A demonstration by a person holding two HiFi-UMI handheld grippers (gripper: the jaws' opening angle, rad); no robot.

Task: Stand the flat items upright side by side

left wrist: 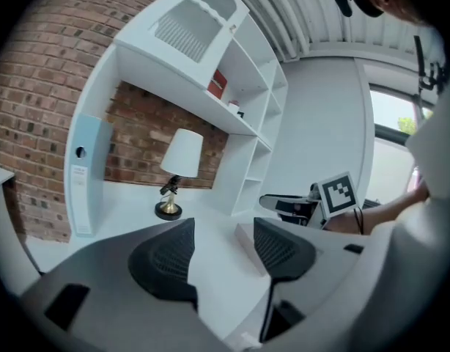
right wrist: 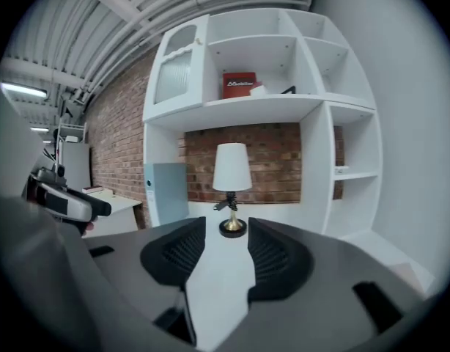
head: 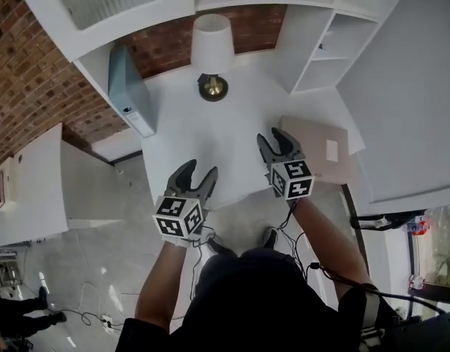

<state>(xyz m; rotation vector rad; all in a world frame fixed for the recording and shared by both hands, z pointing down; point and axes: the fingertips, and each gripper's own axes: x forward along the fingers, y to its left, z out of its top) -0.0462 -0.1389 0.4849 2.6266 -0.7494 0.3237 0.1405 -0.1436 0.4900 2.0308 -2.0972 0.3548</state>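
The beige folder [head: 322, 149] lies flat at the right of the tabletop [head: 203, 145]; the pale blue binder [head: 126, 86] stands upright at the left. My right gripper [head: 271, 135], narrowly parted and empty, hides the folder's near corner; my left gripper [head: 198, 169] stands wide, empty. An upper shelf compartment [right wrist: 283, 57] holds a red box [right wrist: 240, 84].

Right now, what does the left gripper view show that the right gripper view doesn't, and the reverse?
Only the left gripper view: the right gripper seen from the side, and a window. Only the right gripper view: the left gripper seen from the side, and a ceiling light. Both: the lamp, the upright blue binder and the red box on the shelf.
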